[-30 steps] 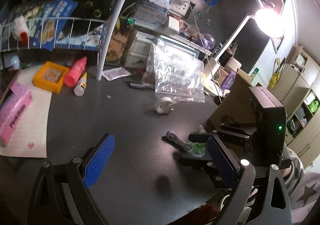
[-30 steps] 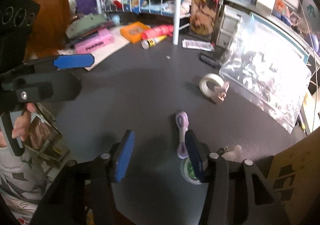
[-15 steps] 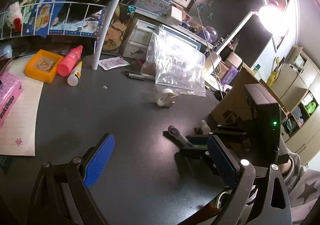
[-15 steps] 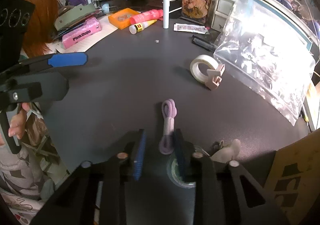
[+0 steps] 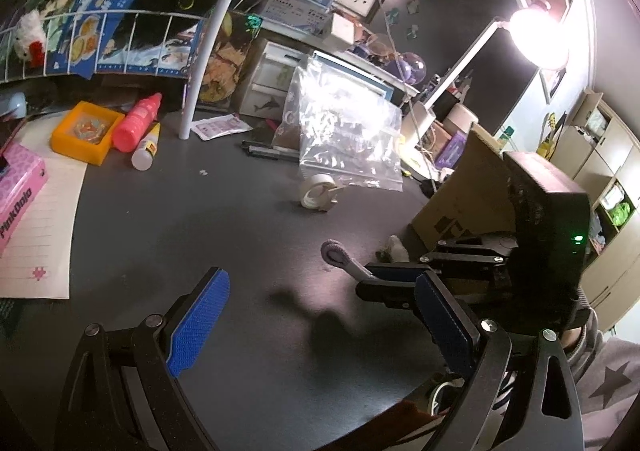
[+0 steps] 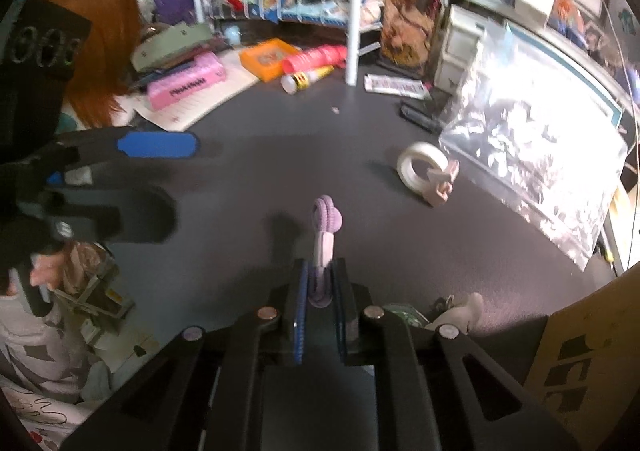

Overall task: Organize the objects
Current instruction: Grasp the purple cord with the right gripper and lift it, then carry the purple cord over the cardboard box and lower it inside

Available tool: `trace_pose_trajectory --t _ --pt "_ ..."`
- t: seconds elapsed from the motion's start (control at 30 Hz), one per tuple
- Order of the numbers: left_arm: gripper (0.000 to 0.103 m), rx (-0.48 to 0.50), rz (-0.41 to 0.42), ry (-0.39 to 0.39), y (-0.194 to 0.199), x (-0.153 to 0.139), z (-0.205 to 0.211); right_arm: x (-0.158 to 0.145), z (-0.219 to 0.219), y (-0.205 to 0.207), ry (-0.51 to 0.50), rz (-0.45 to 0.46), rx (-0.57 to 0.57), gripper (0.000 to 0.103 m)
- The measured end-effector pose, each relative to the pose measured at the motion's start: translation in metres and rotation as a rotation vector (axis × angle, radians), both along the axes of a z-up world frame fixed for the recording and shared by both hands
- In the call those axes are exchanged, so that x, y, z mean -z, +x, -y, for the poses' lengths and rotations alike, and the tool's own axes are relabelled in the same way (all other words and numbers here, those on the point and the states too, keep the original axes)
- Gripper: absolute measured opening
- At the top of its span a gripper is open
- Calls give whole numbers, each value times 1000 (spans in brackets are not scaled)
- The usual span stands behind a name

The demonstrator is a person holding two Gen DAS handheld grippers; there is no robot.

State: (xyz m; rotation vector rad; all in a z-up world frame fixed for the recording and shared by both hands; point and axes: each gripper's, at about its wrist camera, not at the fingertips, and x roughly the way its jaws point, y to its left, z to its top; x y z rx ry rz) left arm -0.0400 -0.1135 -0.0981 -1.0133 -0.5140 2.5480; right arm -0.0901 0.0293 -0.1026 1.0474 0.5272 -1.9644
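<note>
A: Left wrist view first. What do we record for the left gripper [image 5: 316,315]?

B: We record its blue-padded fingers [image 5: 198,325] spread wide with nothing between them, poised over the dark desk [image 5: 168,227]. Ahead and to its right we see the right gripper [image 5: 394,278], its pads drawn together on a lilac cord bundle [image 5: 340,257]. The looped end of the bundle projects beyond the fingertips, toward the middle of the desk.

A: Surroundings in that view?

B: We note a tape roll [image 5: 318,193] farther back, a clear plastic bag [image 5: 346,133] just behind the roll, and a cardboard box [image 5: 466,187] to the right.

A: Now the right wrist view.

B: We see the right gripper [image 6: 320,285] nearly closed, both pads pressing the lower part of the lilac cord bundle [image 6: 326,229]. The bundle stands out forward along the fingers, its loop above the tips. The tape roll [image 6: 422,167] lies beyond and to the right, well apart from the bundle. The left gripper [image 6: 132,179] appears at the left edge, its fingers apart and holding nothing.
</note>
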Motion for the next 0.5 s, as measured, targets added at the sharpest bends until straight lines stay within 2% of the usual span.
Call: trace_pose_trajectory --t 0.17,0.23,0.37,0.43,0.5 --pt "92 26 -42 35 9 -14 -5 -26 0 23 -47 -48 -52 9" --pt "78 44 -58 53 12 -20 -8 -36 -1 33 -58 -74 -69 9" --pt "71 58 -91 74 18 -32 -15 -55 -6 49 -79 -119 -97 9" --pt "61 60 -106 76 20 -38 -18 -65 -10 56 -95 -139 -104 9" --pt "56 69 -120 83 22 -44 -23 -74 -16 62 -108 -165 -109 9"
